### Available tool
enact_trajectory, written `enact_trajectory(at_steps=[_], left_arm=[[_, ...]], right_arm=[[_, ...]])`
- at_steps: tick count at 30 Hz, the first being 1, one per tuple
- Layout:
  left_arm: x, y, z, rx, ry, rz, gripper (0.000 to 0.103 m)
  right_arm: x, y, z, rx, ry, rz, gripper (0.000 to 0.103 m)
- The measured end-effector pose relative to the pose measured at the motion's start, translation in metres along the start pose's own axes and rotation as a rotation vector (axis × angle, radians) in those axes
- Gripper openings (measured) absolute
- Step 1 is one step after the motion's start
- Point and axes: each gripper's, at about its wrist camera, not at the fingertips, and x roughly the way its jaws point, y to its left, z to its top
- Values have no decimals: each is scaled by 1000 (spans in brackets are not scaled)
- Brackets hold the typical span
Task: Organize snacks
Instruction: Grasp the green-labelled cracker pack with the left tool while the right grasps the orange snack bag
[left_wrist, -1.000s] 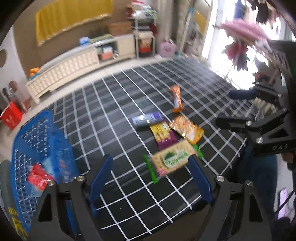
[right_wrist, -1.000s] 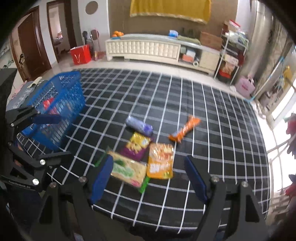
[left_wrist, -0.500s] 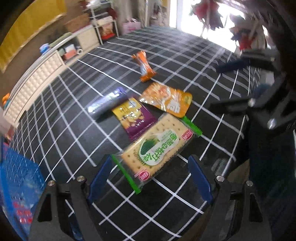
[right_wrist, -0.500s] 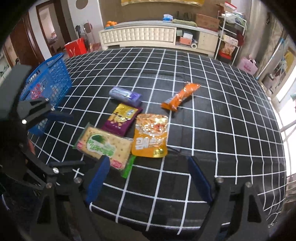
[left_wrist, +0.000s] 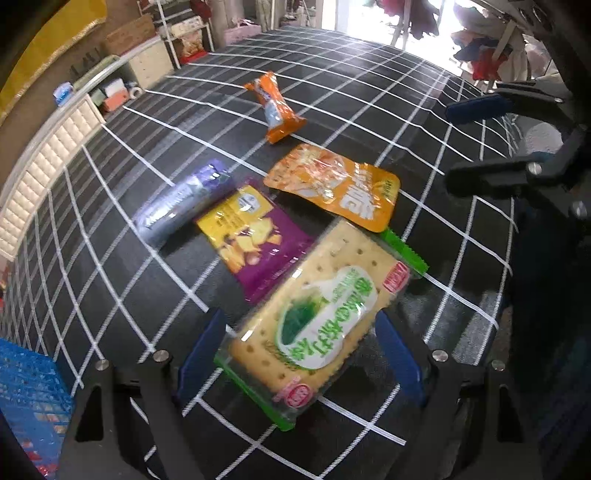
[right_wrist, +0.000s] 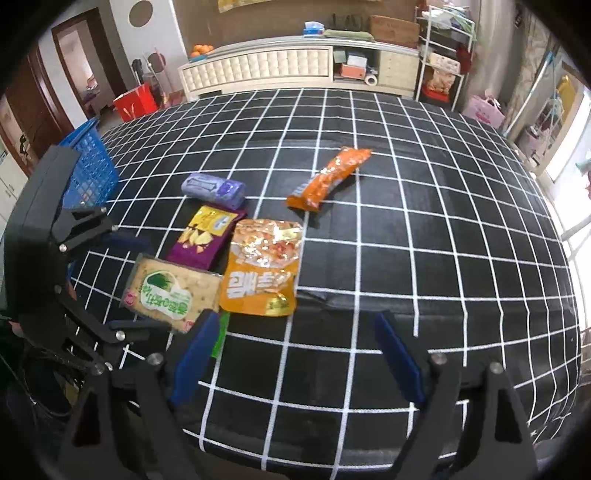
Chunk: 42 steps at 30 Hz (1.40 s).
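Note:
Five snacks lie on the black checked tablecloth (right_wrist: 424, 229). A green-and-cream cracker pack (left_wrist: 317, 317) (right_wrist: 171, 291) lies between the blue fingers of my open left gripper (left_wrist: 299, 350), which straddles it without closing. Beyond it are a purple chips bag (left_wrist: 255, 240) (right_wrist: 205, 236), an orange pouch (left_wrist: 340, 184) (right_wrist: 262, 266), a lilac roll pack (left_wrist: 181, 203) (right_wrist: 214, 188) and an orange bar wrapper (left_wrist: 275, 107) (right_wrist: 328, 177). My right gripper (right_wrist: 295, 354) stands open over bare cloth near the front edge, just below the orange pouch.
A blue plastic basket (right_wrist: 88, 166) (left_wrist: 29, 398) stands at the table's left end, with red packaging showing inside. The table's front edge runs close under the right gripper. A white cabinet (right_wrist: 258, 70), a shelf rack and a red bag stand beyond the table.
My left gripper has swung away from the basket and dropped down over the cracker pack, which now lies between its fingers. The right gripper has moved lower and closer to the snacks.

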Motion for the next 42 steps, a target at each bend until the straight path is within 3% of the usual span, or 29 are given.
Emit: enact_trajectory(at_steps=[3, 7, 10, 14, 25, 30, 35, 42], left_arm=[[9, -12, -3, 57, 41, 2, 82], [11, -18, -4, 70, 29, -14, 82], [7, -18, -5, 31, 0, -19, 63], [-4, -23, -13, 27, -32, 14, 62], [-80, 4, -41, -242, -264, 82, 62], [-103, 12, -50, -350, -329, 139, 62], [-113, 20, -53, -418, -349, 177, 62], [-99, 33, -57, -497, -301, 206, 62]], right_arm=[[-3, -5, 0, 12, -2, -5, 89], [-7, -7, 1, 17, -8, -30, 89], [-9, -7, 2, 24, -5, -35, 89], [-11, -5, 5, 28, -5, -56, 89], [-13, 9, 18, 77, -6, -35, 89], [-1, 20, 26, 83, 6, -23, 89], [18, 33, 35, 47, 22, -51, 89], [57, 41, 41, -9, 72, -118, 88]])
